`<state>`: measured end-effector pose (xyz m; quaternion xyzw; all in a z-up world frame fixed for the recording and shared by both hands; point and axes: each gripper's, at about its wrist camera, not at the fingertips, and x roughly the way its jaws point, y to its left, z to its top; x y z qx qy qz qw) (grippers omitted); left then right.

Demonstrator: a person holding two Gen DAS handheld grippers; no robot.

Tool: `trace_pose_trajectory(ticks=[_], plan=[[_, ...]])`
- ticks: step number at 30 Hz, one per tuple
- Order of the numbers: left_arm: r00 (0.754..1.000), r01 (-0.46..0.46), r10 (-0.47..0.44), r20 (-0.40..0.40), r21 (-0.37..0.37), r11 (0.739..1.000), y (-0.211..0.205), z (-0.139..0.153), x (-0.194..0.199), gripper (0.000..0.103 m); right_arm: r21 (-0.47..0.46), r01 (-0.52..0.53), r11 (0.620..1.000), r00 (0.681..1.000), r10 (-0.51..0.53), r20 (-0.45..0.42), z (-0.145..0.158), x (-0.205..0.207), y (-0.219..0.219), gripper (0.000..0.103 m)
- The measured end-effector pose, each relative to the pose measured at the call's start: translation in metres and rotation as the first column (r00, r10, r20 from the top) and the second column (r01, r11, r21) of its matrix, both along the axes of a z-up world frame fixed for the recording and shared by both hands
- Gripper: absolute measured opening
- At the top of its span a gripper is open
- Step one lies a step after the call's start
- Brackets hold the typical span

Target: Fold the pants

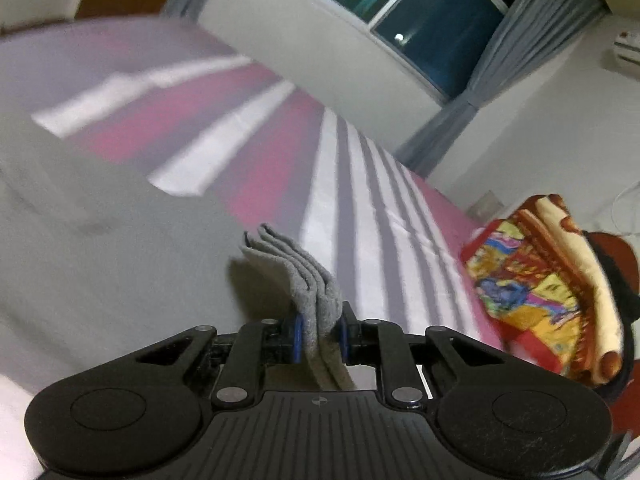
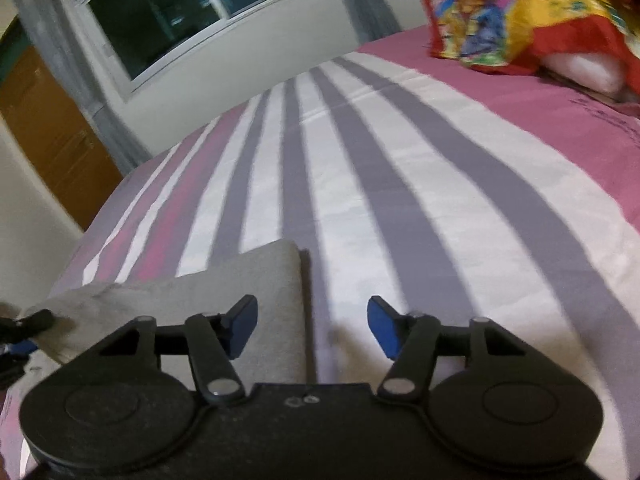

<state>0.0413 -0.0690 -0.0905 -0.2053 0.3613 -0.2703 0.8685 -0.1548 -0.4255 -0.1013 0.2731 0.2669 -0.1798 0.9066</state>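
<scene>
A: Where are the pants (image 1: 316, 292) now, and which gripper is closer to them?

B: The left gripper (image 1: 320, 334) has them. Its blue pads are pressed together on a stack of grey folded layers, and these stand up between the pads. In the right wrist view the grey cloth (image 2: 240, 280) lies on the bed (image 2: 400, 200), to the left of the right gripper (image 2: 312, 328) and partly under its left finger.

A: And the right gripper, does it hold something?

B: No. Its jaws stand about half open and nothing is between them, only the striped sheet below.

A: Which way does the cloth run?

B: I think its long side goes across toward the left gripper, but the near part is hidden by the gripper body, so I am not sure. Its right edge is straight and lies just beside the middle of the right gripper.

A: Is there room to move?

B: Yes, the bed ahead is free. The colourful blanket (image 2: 520, 12) is well apart, at the far right.
</scene>
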Motion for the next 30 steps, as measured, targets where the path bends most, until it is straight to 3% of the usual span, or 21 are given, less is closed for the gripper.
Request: trace_pose_trajectory(ticks=[4, 7, 11, 15, 18, 21, 23, 27, 30], plan=[[1.0, -0.023, 0.024, -0.01, 0.134, 0.991, 0.015, -0.028, 0.006, 0.018, -0.072, -0.106, 0.992, 0.994, 0.103, -0.047, -0.001, 0.031, 0.037, 0.053], [0.993, 0.01, 0.017, -0.117, 0.231, 0.973, 0.003, -0.072, 0.016, 0.018, -0.116, -0.168, 0.979, 0.982, 0.156, -0.102, -0.01, 0.049, 0.059, 0.051], [0.995, 0.011, 0.013, -0.103, 0.233, 0.972, -0.001, -0.071, 0.021, 0.018, -0.156, -0.255, 0.954, 0.944, 0.211, -0.253, -0.034, 0.066, 0.074, 0.053], [0.996, -0.006, 0.022, -0.082, 0.187, 0.982, -0.001, -0.054, 0.024, 0.018, -0.163, -0.269, 0.949, 0.944, 0.226, -0.241, -0.028, 0.068, 0.076, 0.055], [0.996, 0.015, 0.005, -0.088, 0.22, 0.975, -0.001, -0.056, 0.029, 0.018, -0.177, -0.267, 0.947, 0.948, 0.226, -0.224, -0.026, 0.073, 0.081, 0.057], [0.995, 0.004, 0.02, -0.102, 0.236, 0.972, 0.004, -0.07, 0.027, 0.019, -0.182, -0.316, 0.931, 0.924, 0.259, -0.282, -0.039, 0.081, 0.091, 0.061], [0.996, 0.002, 0.021, -0.09, 0.25, 0.968, 0.006, -0.072, 0.022, 0.022, -0.196, -0.328, 0.924, 0.919, 0.265, -0.29, -0.039, 0.081, 0.093, 0.062], [0.995, -0.034, 0.057, -0.079, 0.273, 0.961, 0.018, -0.058, 0.012, 0.039, -0.196, -0.345, 0.918, 0.913, 0.279, -0.299, -0.038, 0.083, 0.092, 0.062], [0.995, -0.063, 0.081, -0.054, 0.276, 0.959, 0.031, -0.046, 0.002, 0.039, -0.22, -0.338, 0.915, 0.918, 0.268, -0.293, -0.041, 0.081, 0.099, 0.062]])
